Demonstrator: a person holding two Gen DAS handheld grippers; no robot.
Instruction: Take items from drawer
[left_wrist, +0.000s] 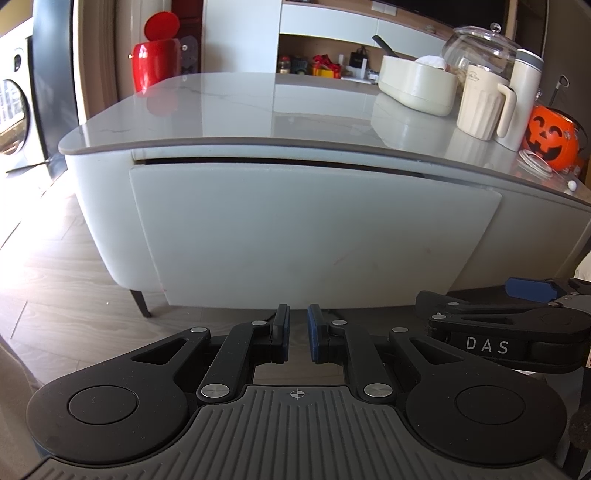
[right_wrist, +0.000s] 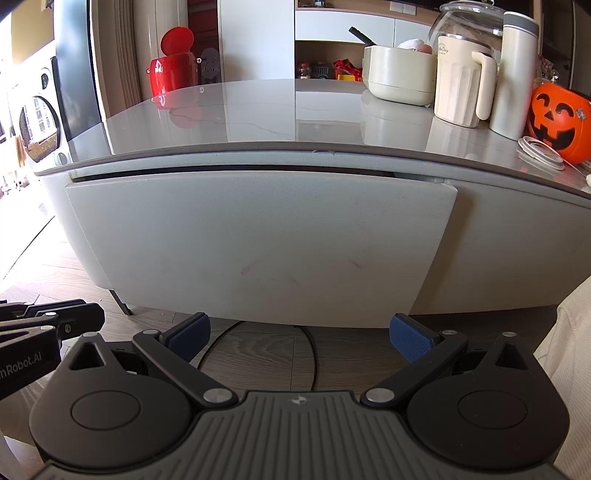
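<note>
Left wrist view: the left gripper (left_wrist: 298, 334) hangs low before the pale grey drawer front (left_wrist: 314, 236), its blue pads nearly together with only a narrow gap and nothing between them. The drawer sits shut under the glossy grey stone counter (left_wrist: 258, 110). The right gripper (left_wrist: 532, 290) shows at the right edge.

Right wrist view: the right gripper (right_wrist: 300, 336) is spread wide and empty, near the drawer front (right_wrist: 258, 240). An orange pumpkin bucket (right_wrist: 559, 120) stands far right on the counter (right_wrist: 258, 107).
</note>
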